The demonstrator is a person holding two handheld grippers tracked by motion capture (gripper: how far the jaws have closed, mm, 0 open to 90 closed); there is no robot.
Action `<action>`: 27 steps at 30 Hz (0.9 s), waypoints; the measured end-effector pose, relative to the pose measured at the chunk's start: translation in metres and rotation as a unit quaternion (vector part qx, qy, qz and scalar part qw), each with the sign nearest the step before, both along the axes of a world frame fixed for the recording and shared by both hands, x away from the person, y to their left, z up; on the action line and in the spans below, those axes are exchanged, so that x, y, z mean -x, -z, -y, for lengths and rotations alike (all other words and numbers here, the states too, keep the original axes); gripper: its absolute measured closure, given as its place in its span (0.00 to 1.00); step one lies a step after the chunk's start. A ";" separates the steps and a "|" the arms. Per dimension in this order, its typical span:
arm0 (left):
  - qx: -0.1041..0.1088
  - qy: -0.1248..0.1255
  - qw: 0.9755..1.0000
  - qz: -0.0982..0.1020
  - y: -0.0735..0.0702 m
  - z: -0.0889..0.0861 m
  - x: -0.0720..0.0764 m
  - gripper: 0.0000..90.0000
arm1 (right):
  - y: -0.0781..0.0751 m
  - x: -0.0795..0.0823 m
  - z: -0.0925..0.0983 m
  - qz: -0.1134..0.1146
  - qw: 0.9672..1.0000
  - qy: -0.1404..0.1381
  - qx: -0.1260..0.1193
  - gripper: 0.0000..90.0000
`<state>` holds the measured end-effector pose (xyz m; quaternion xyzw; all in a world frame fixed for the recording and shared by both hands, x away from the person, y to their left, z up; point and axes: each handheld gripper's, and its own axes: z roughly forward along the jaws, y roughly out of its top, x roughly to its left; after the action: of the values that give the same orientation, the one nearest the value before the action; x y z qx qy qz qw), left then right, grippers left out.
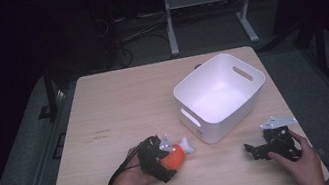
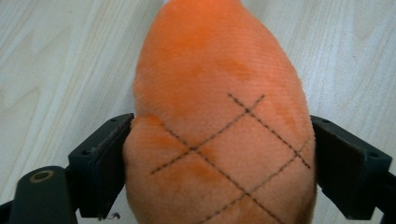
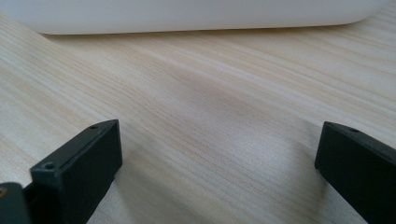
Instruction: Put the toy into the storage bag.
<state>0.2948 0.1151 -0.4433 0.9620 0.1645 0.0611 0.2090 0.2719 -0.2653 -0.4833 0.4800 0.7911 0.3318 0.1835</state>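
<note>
An orange plush drumstick (image 1: 175, 155) with a white bone end lies near the table's front edge, left of the middle. My left gripper (image 1: 168, 160) is shut on it. In the left gripper view the two black jaws press the toy's (image 2: 215, 93) stitched sides, around my left gripper (image 2: 219, 154). My right gripper (image 1: 253, 152) rests low at the front right, pointing left, held by a hand. Its jaws (image 3: 219, 154) stand wide open over bare wood with nothing between them.
A white plastic bin (image 1: 253, 89) with handle slots stands empty at the table's right middle, tilted diagonally; its base (image 3: 187, 14) shows ahead of the right gripper. The wooden table (image 1: 120, 110) has free room at left and back. Dark floor and a metal stand lie beyond.
</note>
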 end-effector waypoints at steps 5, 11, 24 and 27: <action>-0.004 0.001 1.000 0.000 0.000 0.000 0.000 0.15 | 0.000 0.000 0.000 0.000 1.000 0.000 0.000 0.00; 0.006 -0.006 1.000 -0.007 -0.002 -0.003 -0.001 0.21 | 0.000 0.000 0.000 0.000 1.000 0.000 0.000 0.00; 0.029 -0.013 0.999 -0.018 -0.009 -0.014 -0.006 0.23 | 0.000 0.000 0.000 0.000 1.000 0.000 0.000 0.00; 0.035 -0.007 0.999 -0.017 -0.012 -0.017 -0.006 0.23 | 0.000 0.000 0.000 0.000 1.000 0.000 0.000 0.00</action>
<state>0.3004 0.1318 -0.4312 0.9539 0.1765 0.0403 0.2392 0.2719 -0.2653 -0.4834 0.4799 0.7911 0.3318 0.1836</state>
